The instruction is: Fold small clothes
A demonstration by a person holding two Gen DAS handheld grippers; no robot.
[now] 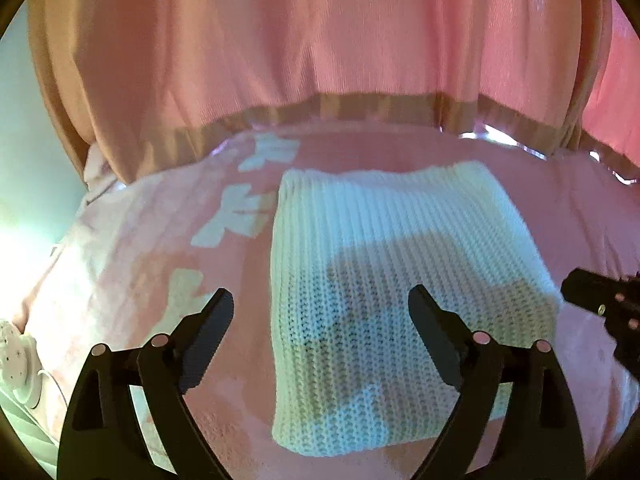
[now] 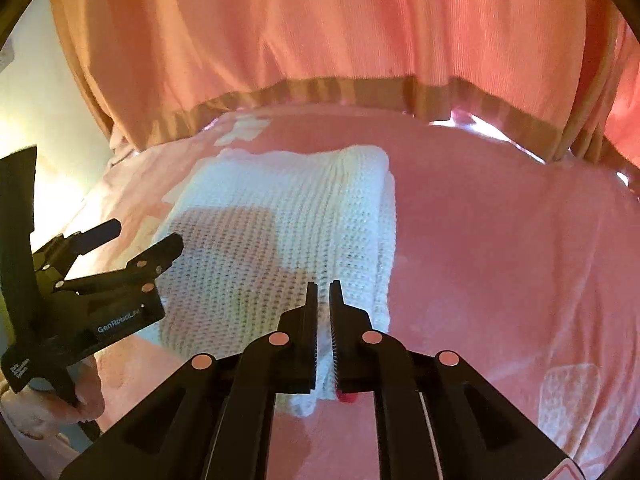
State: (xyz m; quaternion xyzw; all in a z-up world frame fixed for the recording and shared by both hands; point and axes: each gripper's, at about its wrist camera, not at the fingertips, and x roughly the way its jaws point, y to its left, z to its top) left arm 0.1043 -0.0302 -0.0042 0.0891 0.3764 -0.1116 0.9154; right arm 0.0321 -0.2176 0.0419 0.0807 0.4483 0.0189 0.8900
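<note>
— On the pink bedspread (image 1: 400, 148), what is the task's thing, and where does it lie?

— It is a white chunky-knit garment (image 1: 392, 264), already folded into a thick rectangle. It rests flat on the spread, in front of the pink curtain (image 1: 320, 40) that hangs behind the bed.

— How do the grippers stand?

— The left gripper (image 1: 320, 304) hovers over the near part of the knit with its fingers spread wide and nothing between them. The right gripper (image 2: 323, 296) has its fingers drawn almost together, leaving only a thin slit. White knit shows low in that slit, but whether it is pinched or merely lies behind the fingers cannot be told from the pictures.

— How would the knit handle?

— Judging by the open, ribbed stitch, it looks soft, light and stretchy, with no stiffness of its own. It would sag and pull out of shape if lifted by one point, and loose loops might snag on the toothed pads (image 2: 334, 336).

— Where would one take hold?

— Probably at the stacked edge on the garment's right side, visible in the right wrist view, pinching all the layers together near a corner. The other gripper should grip the matching corner, so the fold lifts evenly instead of peeling apart.
</note>
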